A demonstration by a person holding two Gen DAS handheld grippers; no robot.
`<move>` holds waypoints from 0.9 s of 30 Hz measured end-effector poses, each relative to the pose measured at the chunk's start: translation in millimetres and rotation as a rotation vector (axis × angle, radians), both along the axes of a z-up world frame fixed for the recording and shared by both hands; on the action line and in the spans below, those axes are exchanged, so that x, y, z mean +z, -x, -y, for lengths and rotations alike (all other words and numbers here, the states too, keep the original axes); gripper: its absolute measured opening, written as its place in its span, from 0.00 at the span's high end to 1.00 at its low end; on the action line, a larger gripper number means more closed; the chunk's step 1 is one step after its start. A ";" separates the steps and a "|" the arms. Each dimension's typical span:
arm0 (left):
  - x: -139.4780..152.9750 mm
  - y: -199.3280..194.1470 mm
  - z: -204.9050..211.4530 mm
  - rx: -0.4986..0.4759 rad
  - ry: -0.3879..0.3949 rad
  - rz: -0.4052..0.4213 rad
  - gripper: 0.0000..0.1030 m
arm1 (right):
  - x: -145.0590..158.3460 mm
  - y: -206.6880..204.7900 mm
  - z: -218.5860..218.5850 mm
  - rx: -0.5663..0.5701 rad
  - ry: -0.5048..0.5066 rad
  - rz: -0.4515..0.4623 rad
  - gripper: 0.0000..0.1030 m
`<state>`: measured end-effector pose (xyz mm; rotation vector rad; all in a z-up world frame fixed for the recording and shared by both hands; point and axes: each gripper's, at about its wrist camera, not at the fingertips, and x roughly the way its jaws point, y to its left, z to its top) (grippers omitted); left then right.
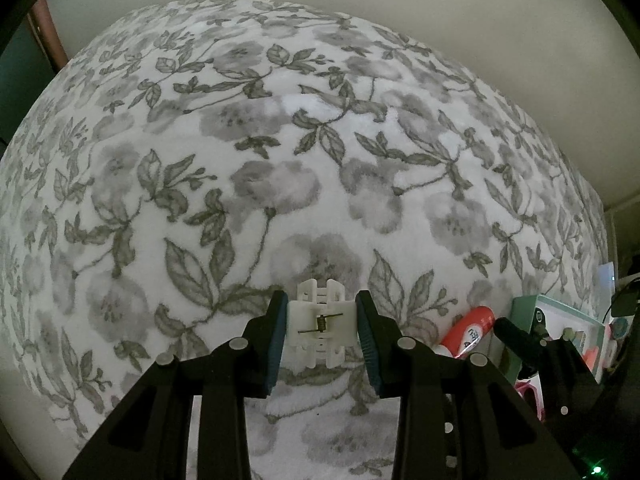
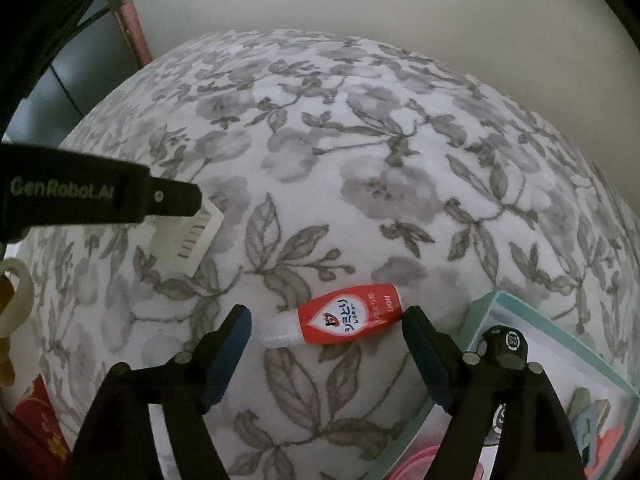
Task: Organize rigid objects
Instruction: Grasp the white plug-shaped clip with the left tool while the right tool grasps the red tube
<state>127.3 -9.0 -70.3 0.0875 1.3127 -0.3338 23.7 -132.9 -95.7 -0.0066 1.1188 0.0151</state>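
L gripper (image 1: 322, 330) is pinching a white plastic hair claw clip (image 1: 321, 322) w/ a small metal spring at its hinge; both blue pads press its sides, clip held just above the grey floral blanket (image 1: 280, 160). In the R wrist view the same clip (image 2: 192, 236) shows as a white toothed piece hanging under the L gripper's black body (image 2: 100, 200), up and to the left of the R gripper, well apart from it.

R gripper (image 2: 326, 338) is spread wide, nothing pinched. Between its fingers, a bit ahead of the tips, lies a small red bottle (image 2: 340, 318) w/ white label, Japanese text and a clear cap, on its side on the blanket. Cap end points toward the left finger (image 2: 236, 328); red base sits just beside the right finger (image 2: 420, 328). Can't tell if that finger touches it. Left finger is apart from the cap.

Right of the R gripper, partly behind its right finger: a mint-green box (image 2: 532, 328) w/ white inside, open top, on the blanket. Small items in it, too hidden to name; something pink at its lower edge.

From the L wrist view the red bottle (image 1: 470, 330) and the box (image 1: 560, 312) are to the right of the L gripper, w/ the R gripper's black finger (image 1: 516, 330) reaching in between them.
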 end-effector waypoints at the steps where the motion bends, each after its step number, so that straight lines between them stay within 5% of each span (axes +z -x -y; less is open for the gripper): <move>1: 0.0 0.1 0.0 0.000 0.000 0.000 0.65 | -0.4 -0.1 -0.9 0.005 0.006 -0.002 0.20; 11: -2.6 -1.1 0.3 0.001 0.002 -0.007 0.65 | -11.8 -4.4 -11.1 0.065 0.116 -0.043 0.20; 27: 1.7 -0.7 -1.1 0.008 0.015 0.006 0.65 | 3.0 -4.5 -0.4 0.006 0.122 0.030 0.22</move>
